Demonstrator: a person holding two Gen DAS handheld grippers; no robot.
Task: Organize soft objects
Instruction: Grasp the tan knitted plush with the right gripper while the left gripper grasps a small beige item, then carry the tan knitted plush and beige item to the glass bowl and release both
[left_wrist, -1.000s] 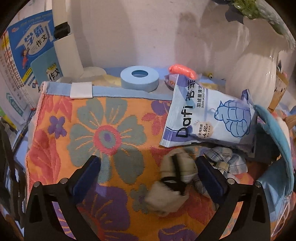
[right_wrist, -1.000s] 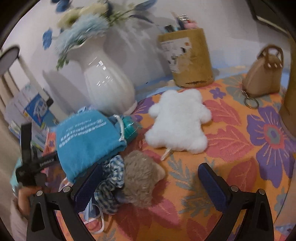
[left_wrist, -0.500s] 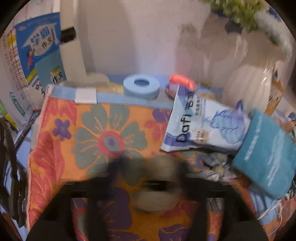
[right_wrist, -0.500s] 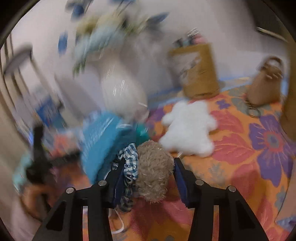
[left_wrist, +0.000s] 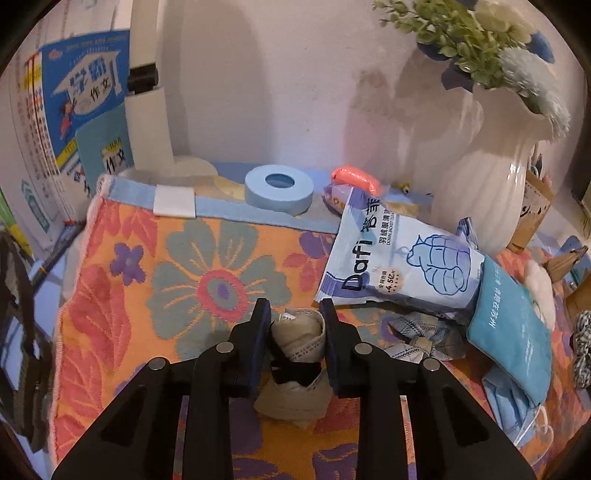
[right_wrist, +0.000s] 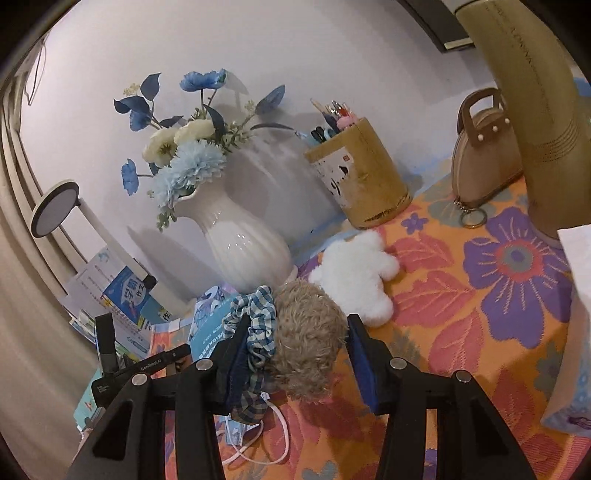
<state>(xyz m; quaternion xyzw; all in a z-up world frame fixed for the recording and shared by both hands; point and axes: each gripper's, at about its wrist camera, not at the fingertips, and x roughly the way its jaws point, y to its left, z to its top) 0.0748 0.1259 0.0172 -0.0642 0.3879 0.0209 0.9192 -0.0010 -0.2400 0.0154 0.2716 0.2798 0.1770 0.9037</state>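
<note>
In the left wrist view my left gripper (left_wrist: 295, 314) is shut on a small beige fabric bundle with a black bow (left_wrist: 301, 332), low over the flowered cloth (left_wrist: 207, 280). In the right wrist view my right gripper (right_wrist: 295, 325) is shut on a brown fuzzy toy (right_wrist: 306, 336), with a blue checked scrunchie (right_wrist: 258, 321) pinched against its left finger. A white plush (right_wrist: 358, 273) lies just beyond it. A teal pouch (left_wrist: 513, 325), a plaid bow (left_wrist: 424, 332) and a blue face mask (left_wrist: 517, 402) lie right of the left gripper.
A white vase (right_wrist: 243, 243) with flowers stands at the back, a Dafi packet (left_wrist: 399, 266) leaning near it. A pen holder (right_wrist: 365, 184), a tan handbag (right_wrist: 484, 155) and a tall gold cylinder (right_wrist: 535, 110) stand right. A tape roll (left_wrist: 279, 188) and books (left_wrist: 85, 110) lie back left.
Both grippers went from wide open to shut: the left on the beige bundle, the right on the brown toy and scrunchie. The right view has tilted and swung up towards the wall.
</note>
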